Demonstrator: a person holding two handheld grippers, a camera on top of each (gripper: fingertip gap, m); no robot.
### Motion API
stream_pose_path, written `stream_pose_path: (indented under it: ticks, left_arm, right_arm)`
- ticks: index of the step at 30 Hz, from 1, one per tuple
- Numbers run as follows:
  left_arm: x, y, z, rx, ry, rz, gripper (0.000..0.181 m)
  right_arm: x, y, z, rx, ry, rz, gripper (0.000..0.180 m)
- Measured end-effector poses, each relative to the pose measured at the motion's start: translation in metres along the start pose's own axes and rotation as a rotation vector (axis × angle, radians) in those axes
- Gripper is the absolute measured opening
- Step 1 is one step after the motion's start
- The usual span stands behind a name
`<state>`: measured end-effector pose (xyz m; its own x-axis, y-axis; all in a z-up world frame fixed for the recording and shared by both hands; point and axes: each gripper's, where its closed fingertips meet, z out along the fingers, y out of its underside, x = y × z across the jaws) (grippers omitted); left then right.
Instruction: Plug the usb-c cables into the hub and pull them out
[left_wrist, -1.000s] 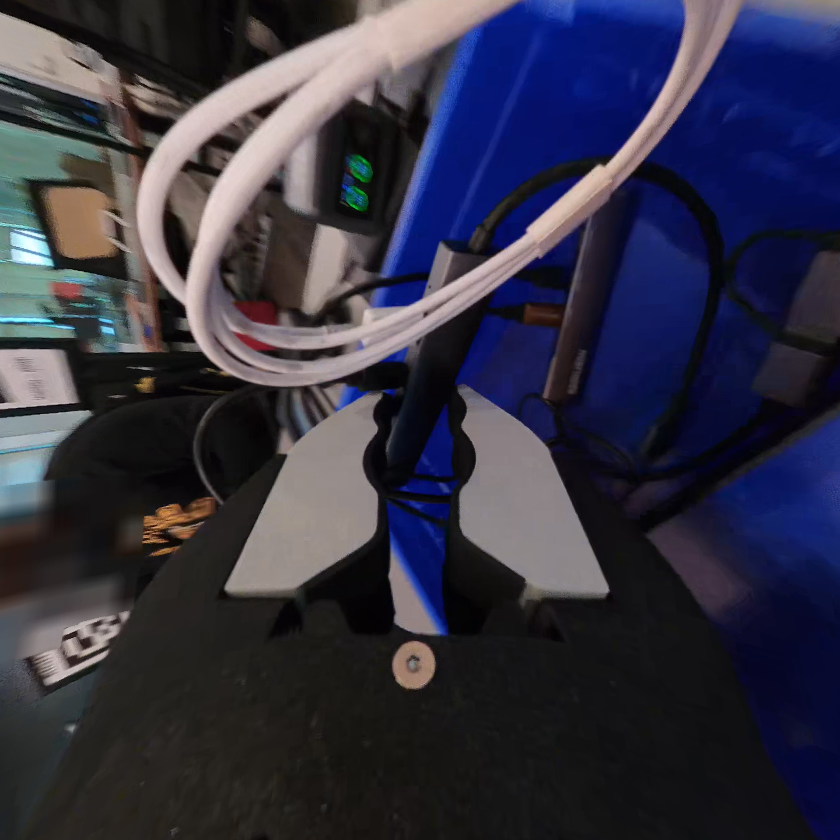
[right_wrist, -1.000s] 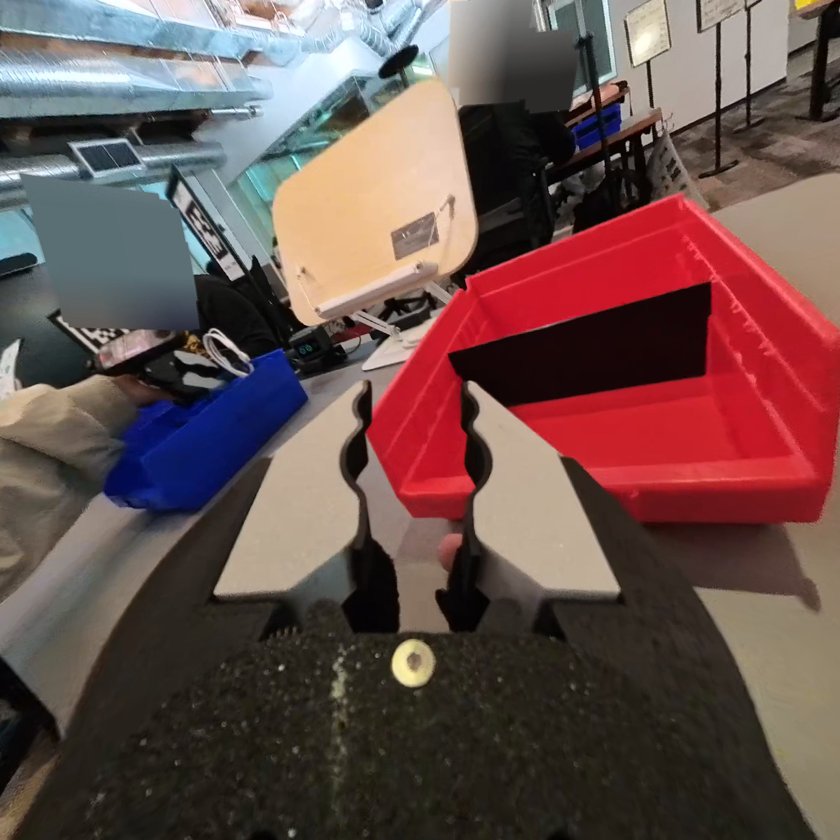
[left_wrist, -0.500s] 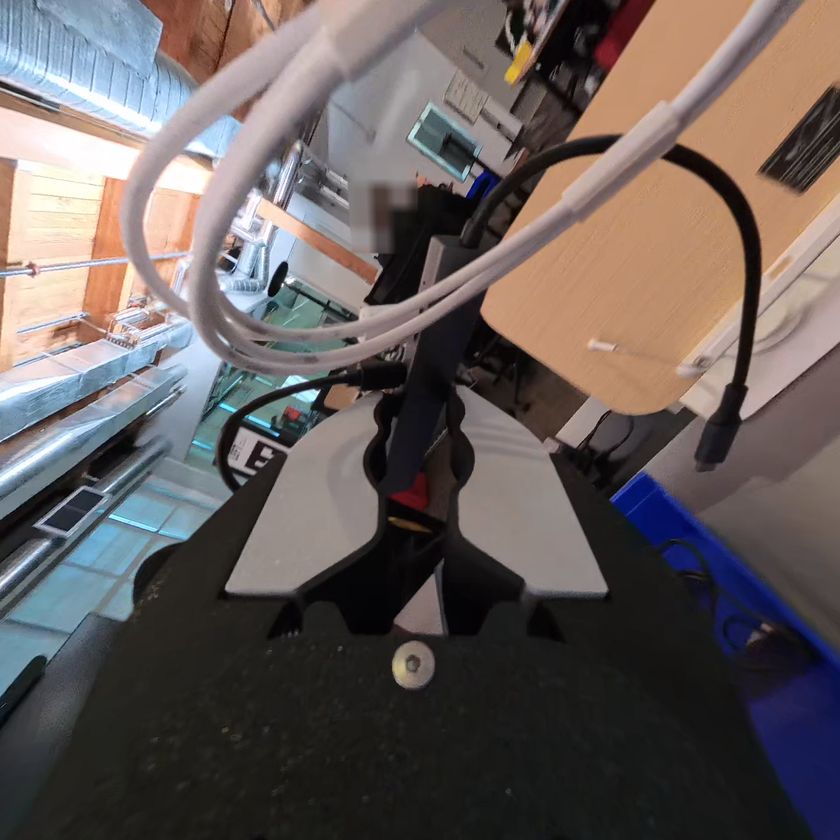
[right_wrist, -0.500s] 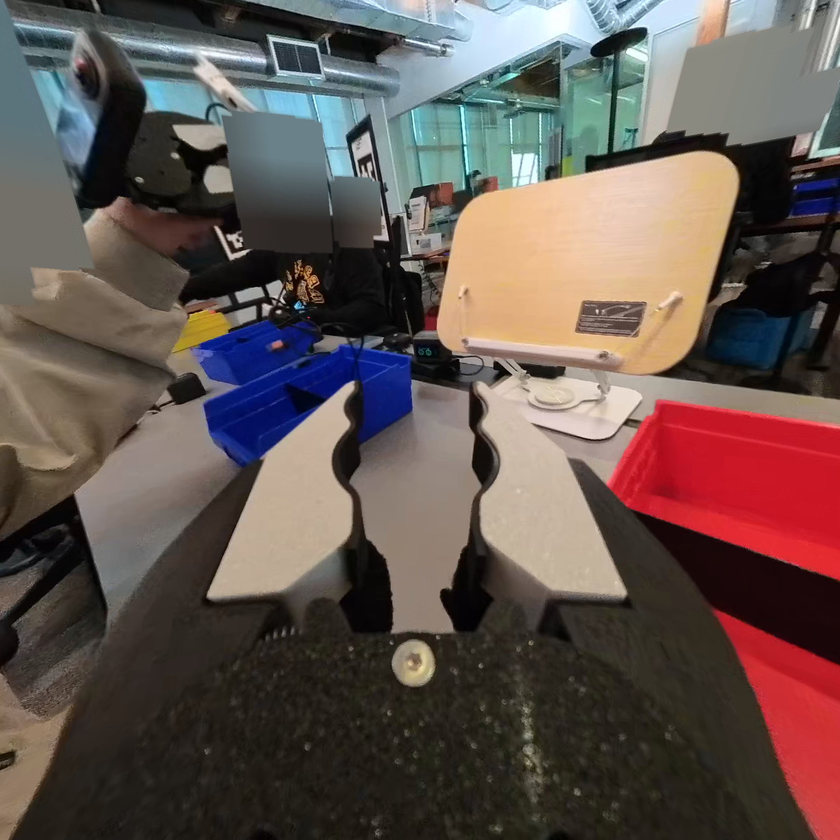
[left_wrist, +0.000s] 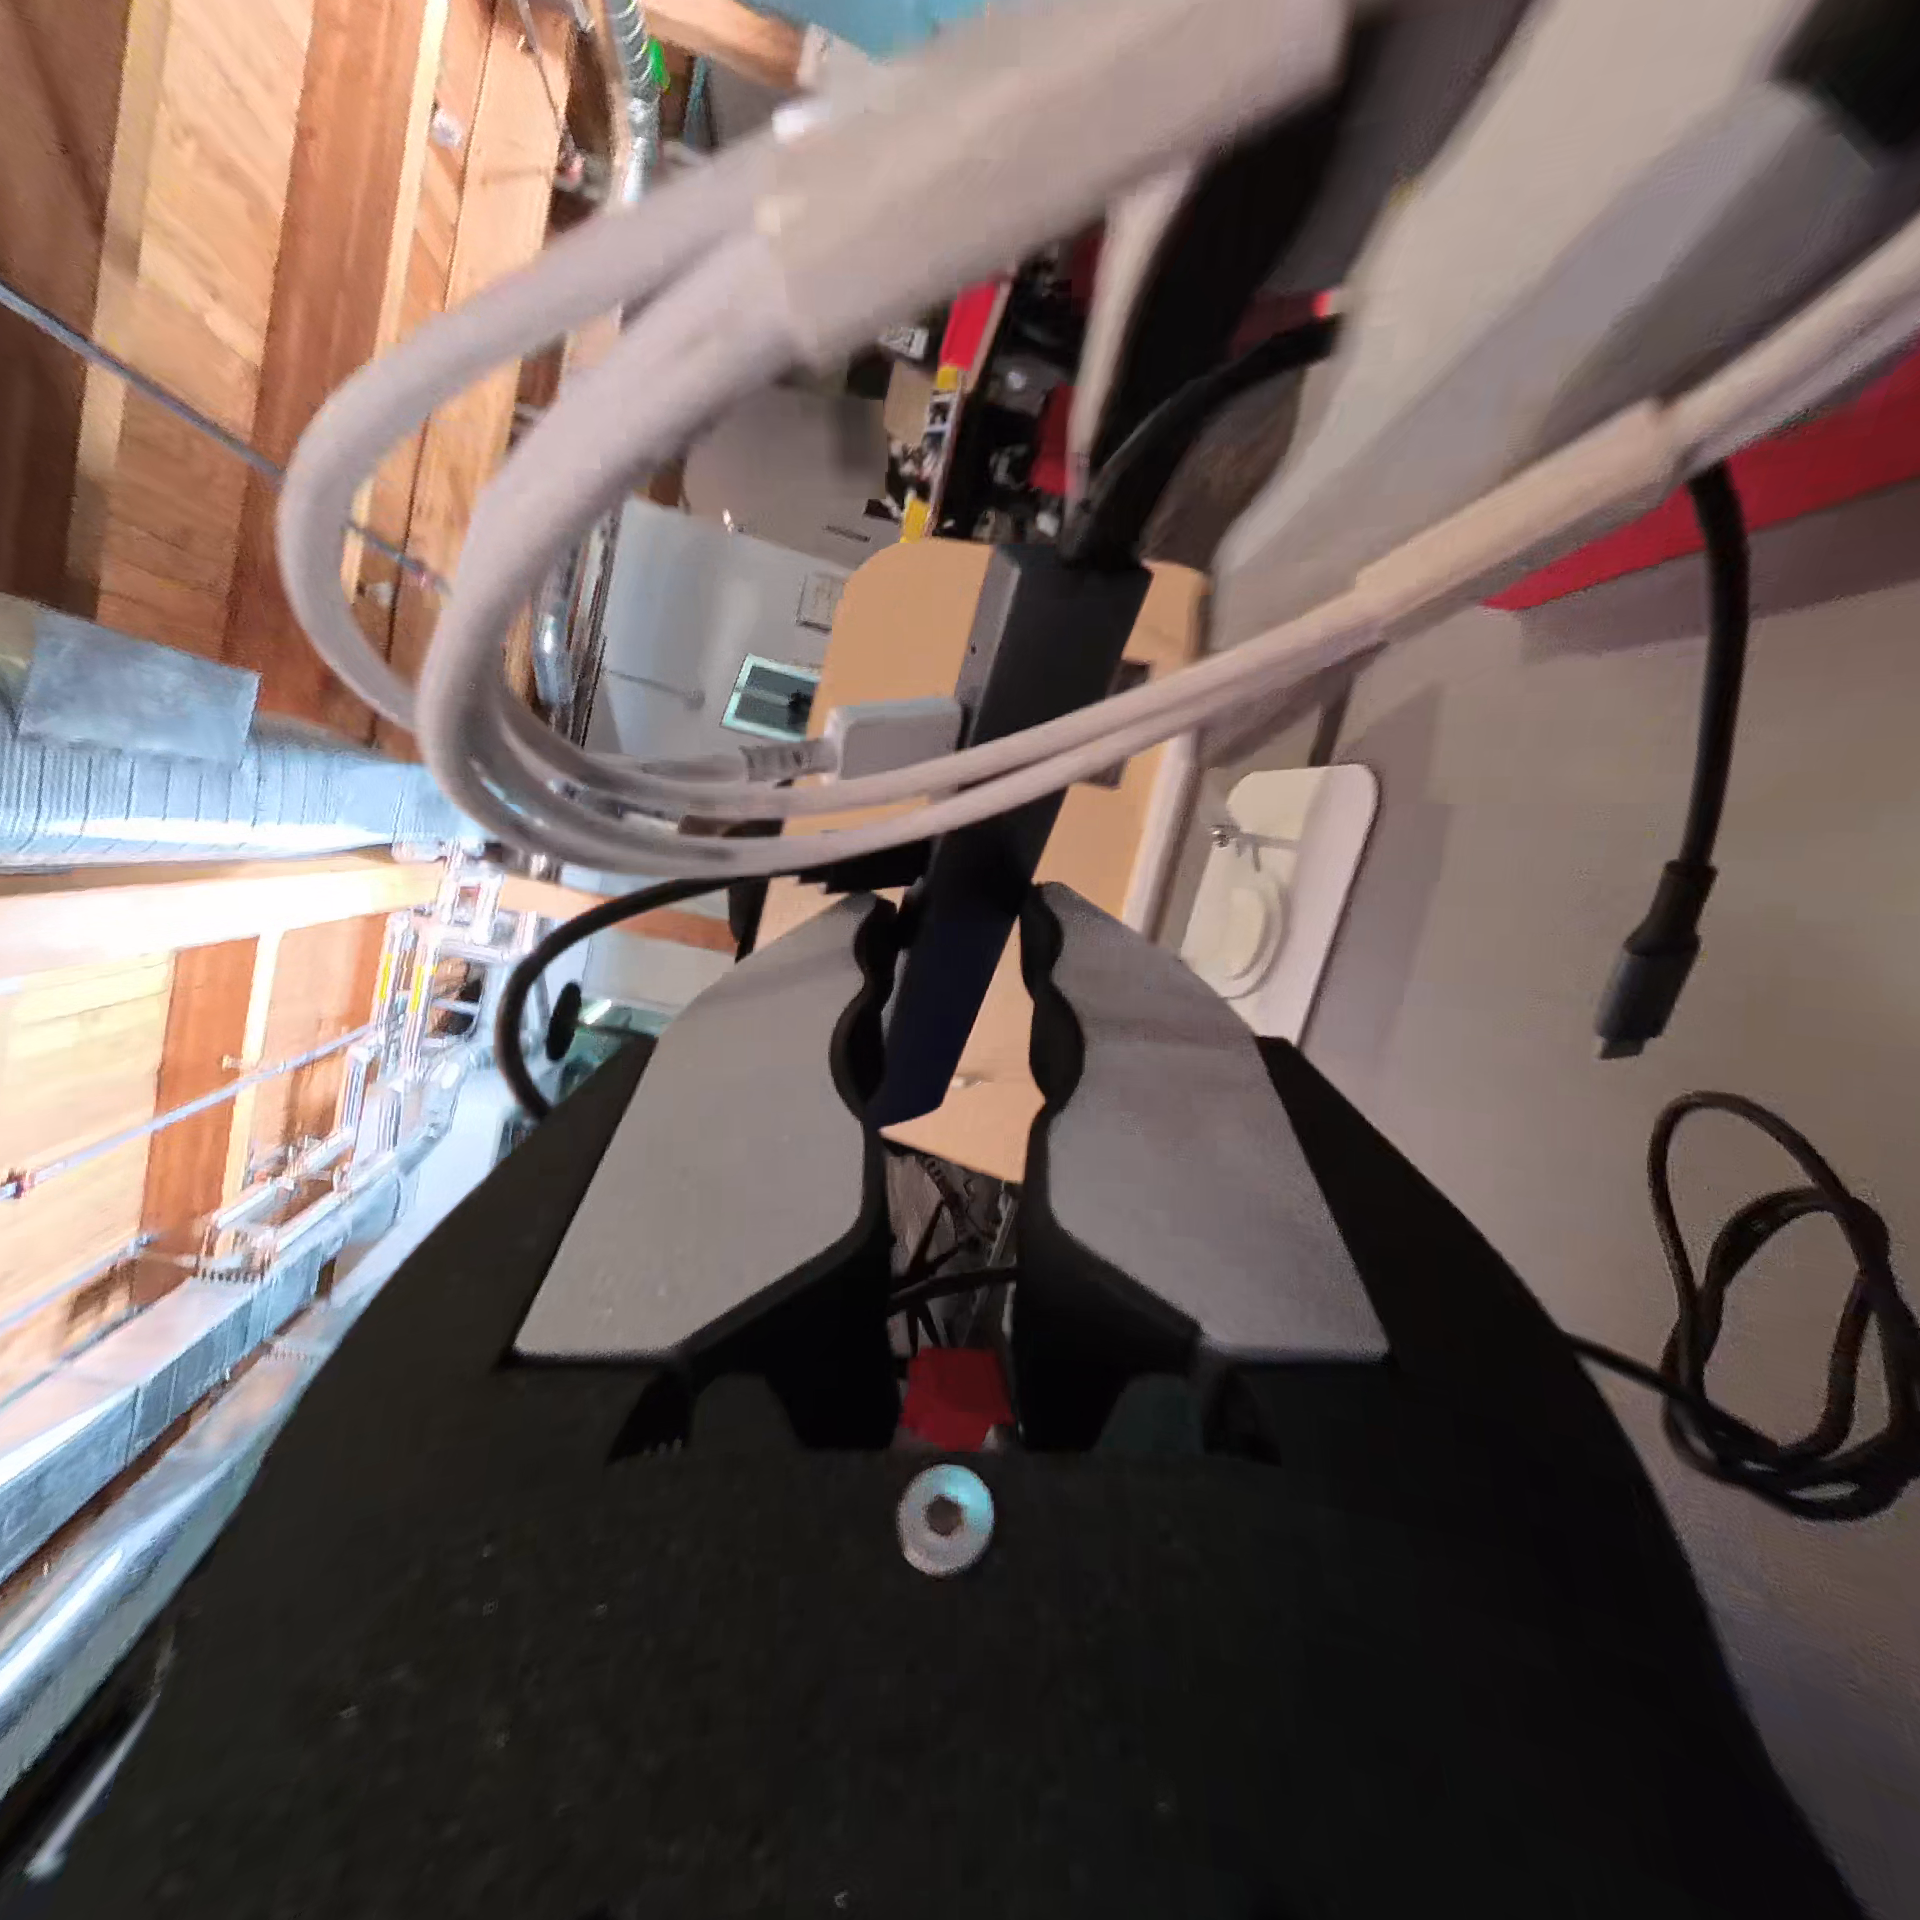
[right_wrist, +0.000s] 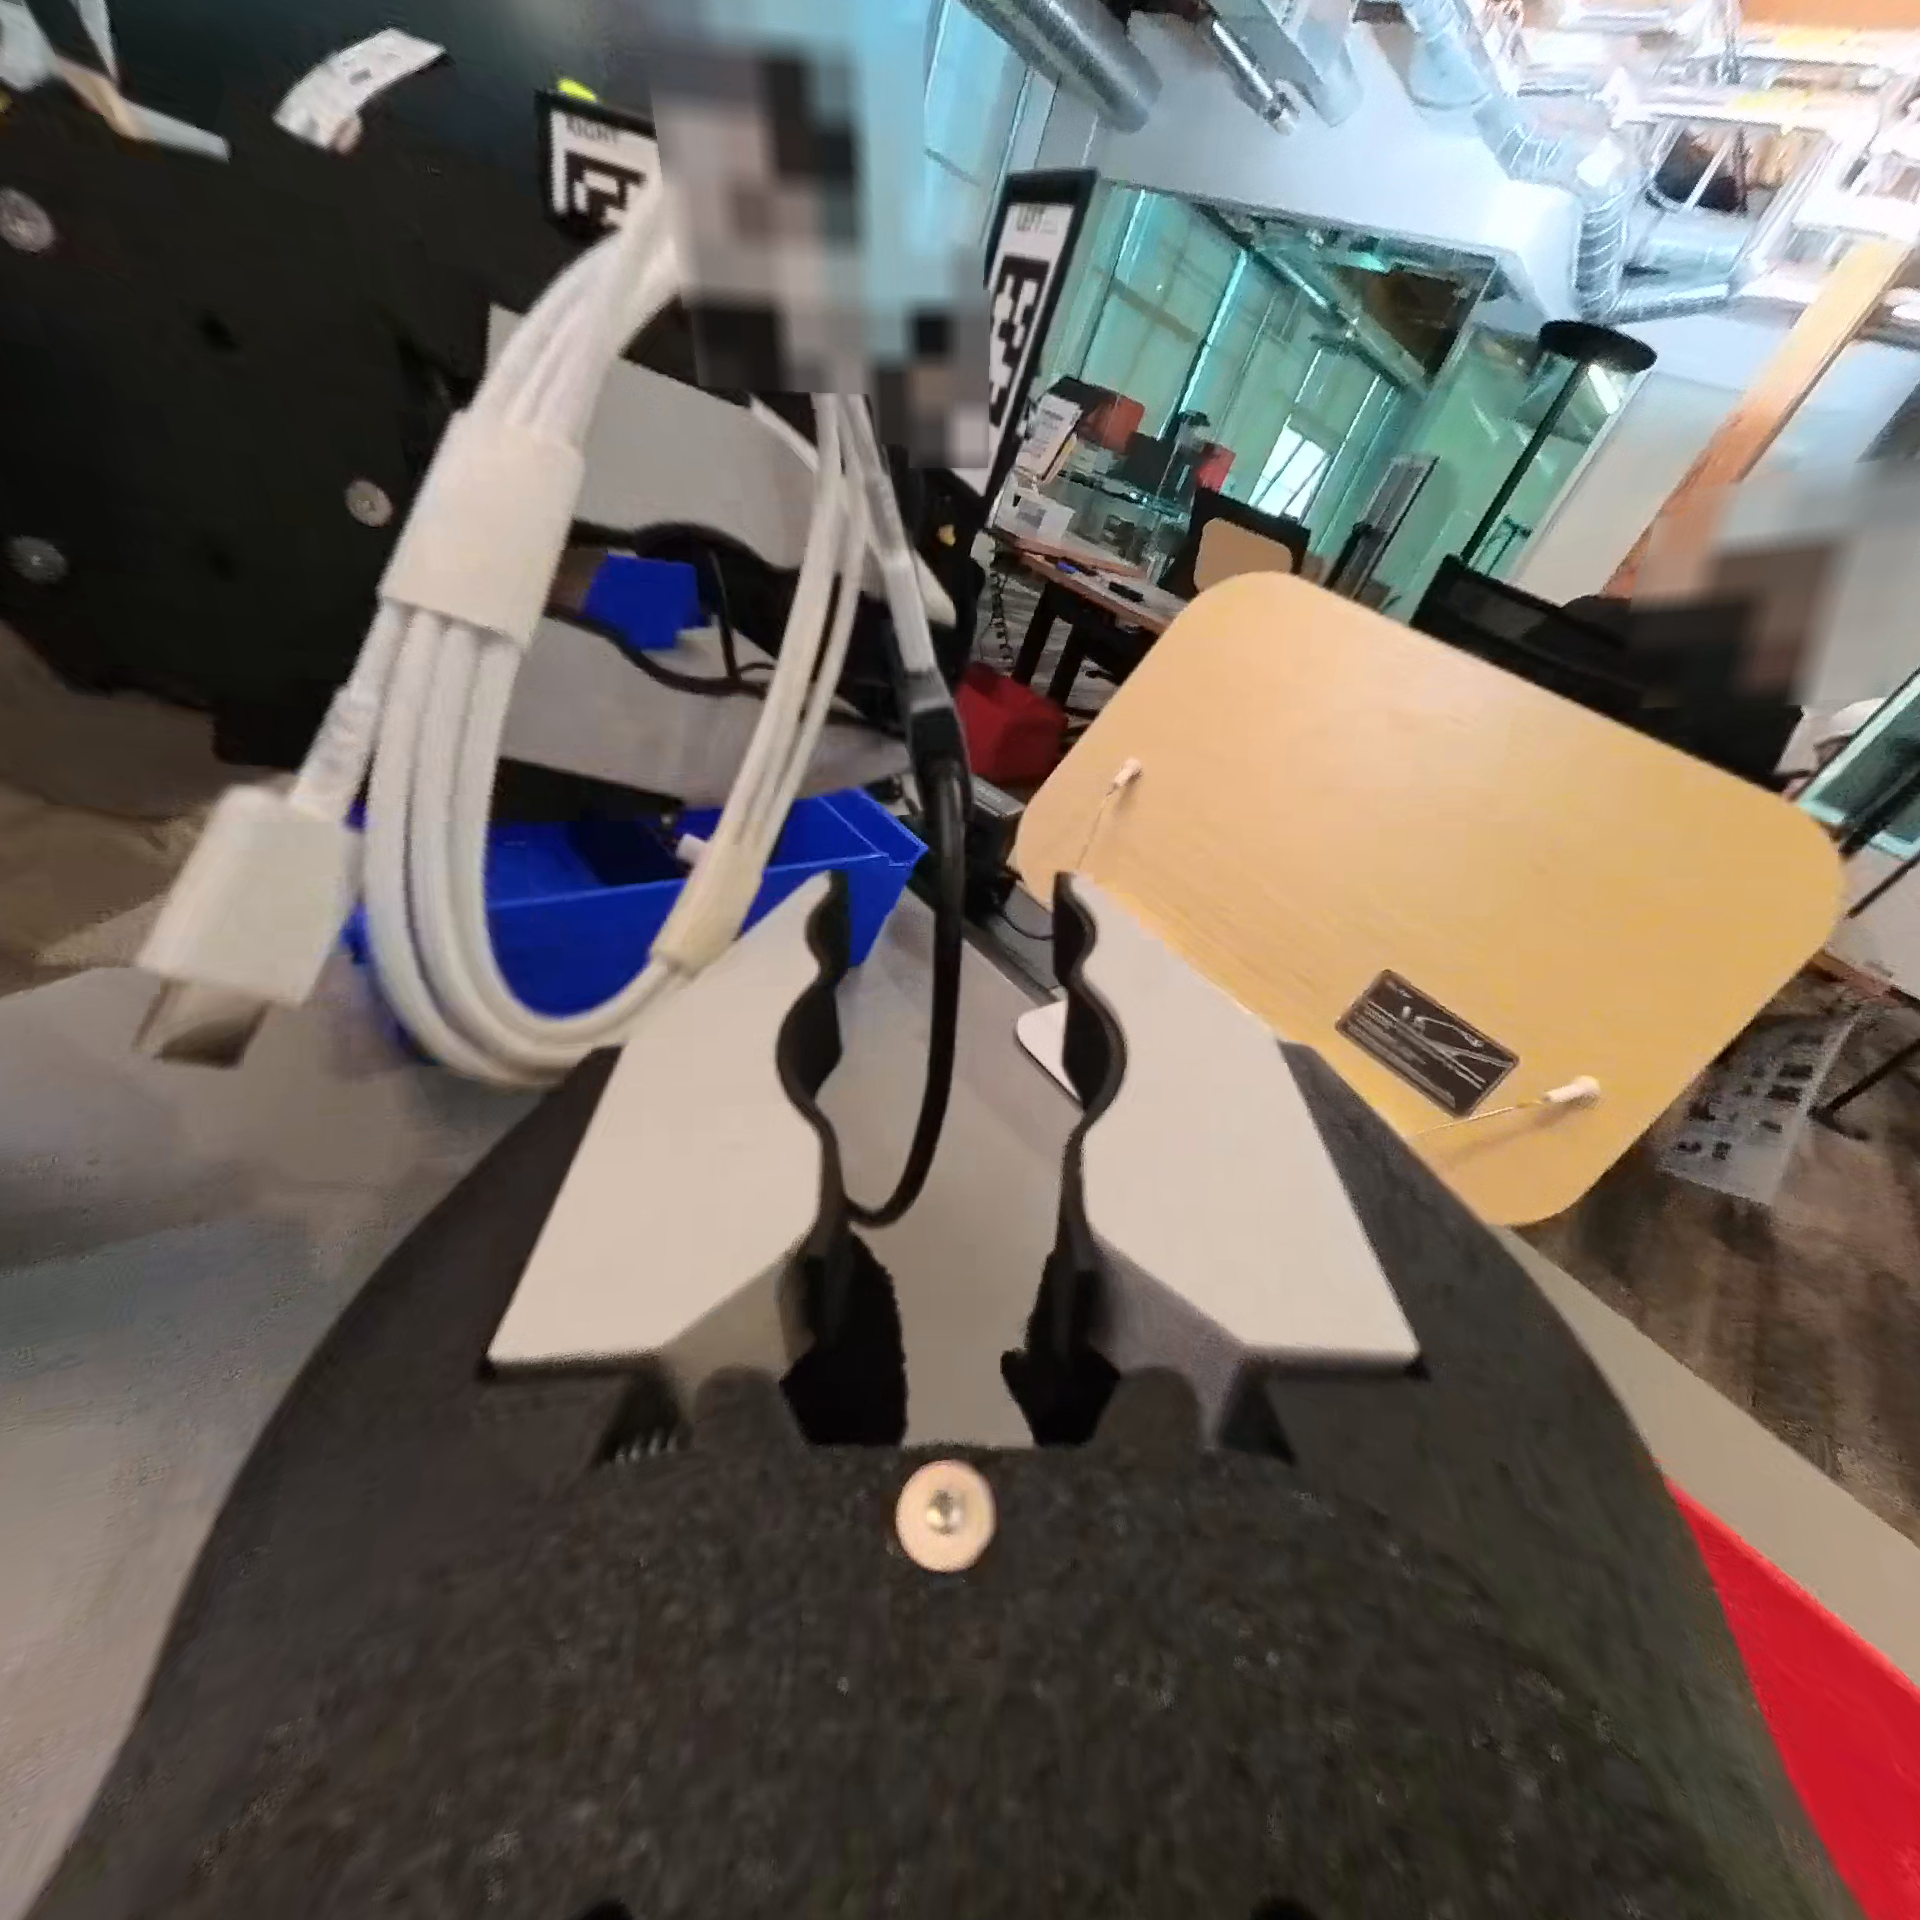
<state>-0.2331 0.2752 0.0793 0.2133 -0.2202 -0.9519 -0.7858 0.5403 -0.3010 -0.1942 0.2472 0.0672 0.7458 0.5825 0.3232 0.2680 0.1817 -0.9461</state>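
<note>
Left wrist view first: we see our left gripper (left_wrist: 951, 940) pinching the dark grey hub (left_wrist: 1023, 748), which rises toward 12 o'clock from between its jaws. A bundled white cable (left_wrist: 540, 665) loops off toward 10 o'clock, with its white plug (left_wrist: 894, 732) seated in the hub's side. The hub's own black lead (left_wrist: 1720, 665) arcs to 3 o'clock and ends in a free connector (left_wrist: 1647, 987). A coiled black cable (left_wrist: 1797, 1330) lies on the grey table (left_wrist: 1538, 790) at 4 o'clock.

From the right wrist, our right gripper (right_wrist: 951, 914) is spread wide, gripping nothing; the black lead (right_wrist: 940, 997) hangs between its jaws, perhaps untouched, though blur hides contact. At 10 o'clock sits a blue bin (right_wrist: 665, 904), at 2 o'clock a wooden board (right_wrist: 1403, 883).
</note>
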Motion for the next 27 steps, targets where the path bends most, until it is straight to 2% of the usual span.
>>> stream_pose_path:
  ticks: [5,8,9,10,12,15,17,20,23,27]
  left_arm:
    - [0.048,-0.01,-0.001,0.003,0.045,0.068,0.023]
    - [0.062,-0.011,-0.004,-0.005,0.075,0.003,0.024]
    - [0.067,-0.014,-0.008,0.01,0.104,-0.052,0.017]
    - [0.071,-0.021,-0.016,0.051,0.154,-0.136,0.0]
    - [0.082,-0.05,-0.049,0.209,0.379,-0.397,0.004]
    - [0.068,-0.076,-0.097,0.374,0.716,-0.825,0.011]
    - [0.04,-0.057,-0.102,0.406,0.709,-1.006,0.011]
    - [0.012,-0.003,-0.087,0.337,0.639,-1.19,0.019]
    - [0.035,0.019,-0.076,0.269,0.763,-1.212,0.03]
    - [0.082,-0.018,-0.078,0.345,0.941,-1.071,0.034]
  right_arm:
    - [-0.016,0.016,-0.011,-0.003,-0.071,-0.022,0.009]
    - [-0.021,0.032,-0.015,-0.021,-0.106,-0.012,0.009]
    - [-0.023,0.036,-0.016,-0.015,-0.127,-0.002,0.009]
    - [-0.023,0.043,-0.018,-0.024,-0.139,0.016,0.009]
    - [-0.008,0.062,-0.019,-0.058,-0.081,0.044,0.009]
    - [-0.004,0.069,-0.031,0.003,-0.126,0.205,0.009]
    - [-0.004,0.058,-0.044,0.113,-0.165,0.298,0.009]
    - [-0.01,0.04,-0.058,0.227,-0.268,0.384,0.008]
    - [-0.026,0.015,-0.072,0.354,-0.463,0.475,0.008]
    - [-0.055,0.002,-0.074,0.38,-0.65,0.463,0.009]
